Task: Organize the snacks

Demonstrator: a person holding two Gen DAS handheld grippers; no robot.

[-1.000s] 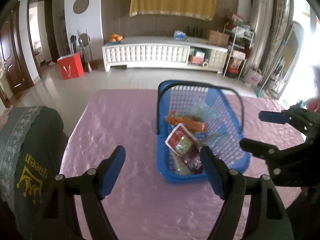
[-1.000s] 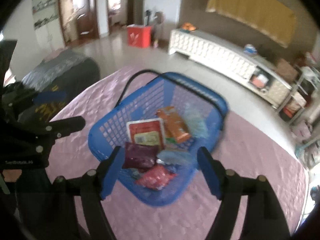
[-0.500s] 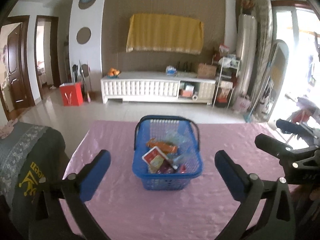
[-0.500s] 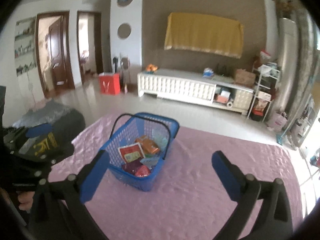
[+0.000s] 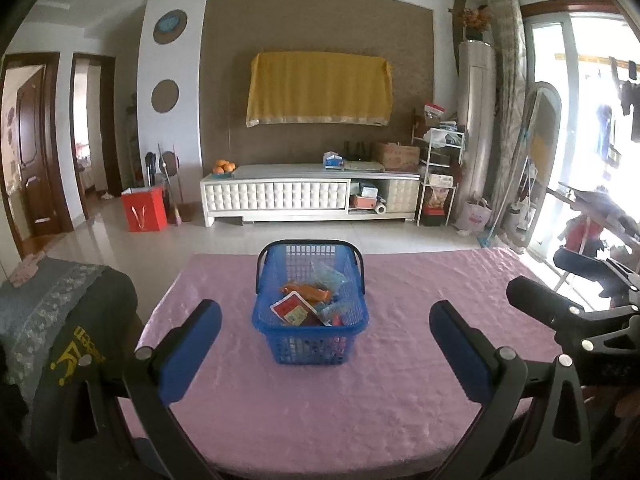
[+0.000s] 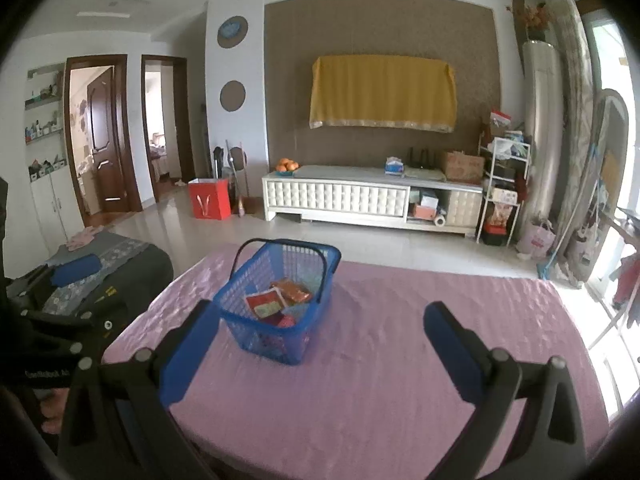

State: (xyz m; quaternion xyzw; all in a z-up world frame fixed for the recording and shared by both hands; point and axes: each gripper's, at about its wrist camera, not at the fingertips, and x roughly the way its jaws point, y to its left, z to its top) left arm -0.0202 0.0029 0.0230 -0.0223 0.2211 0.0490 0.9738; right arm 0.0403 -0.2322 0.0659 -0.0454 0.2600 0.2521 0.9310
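Observation:
A blue plastic basket (image 5: pixel 280 332) with black handles stands on the pink tablecloth (image 5: pixel 320 408); it also shows in the right wrist view (image 6: pixel 240 308). Several snack packets lie inside, among them a red-and-white packet (image 5: pixel 293 309), an orange packet (image 5: pixel 306 290) and a clear bluish bag (image 5: pixel 330 278). My left gripper (image 5: pixel 325 346) is open and empty, held back near the table's front edge, well short of the basket. My right gripper (image 6: pixel 320 350) is open and empty, to the right of the basket and behind it.
A dark cloth-covered chair or sofa (image 5: pixel 56 320) stands at the table's left side. The right gripper's body (image 5: pixel 576 320) shows at the right in the left wrist view. A white TV cabinet (image 5: pixel 312 196) and a red bag (image 5: pixel 144 208) stand far across the floor.
Both grippers have pulled back and up from just over the basket. The basket now looks small and far. Both stay open and empty.

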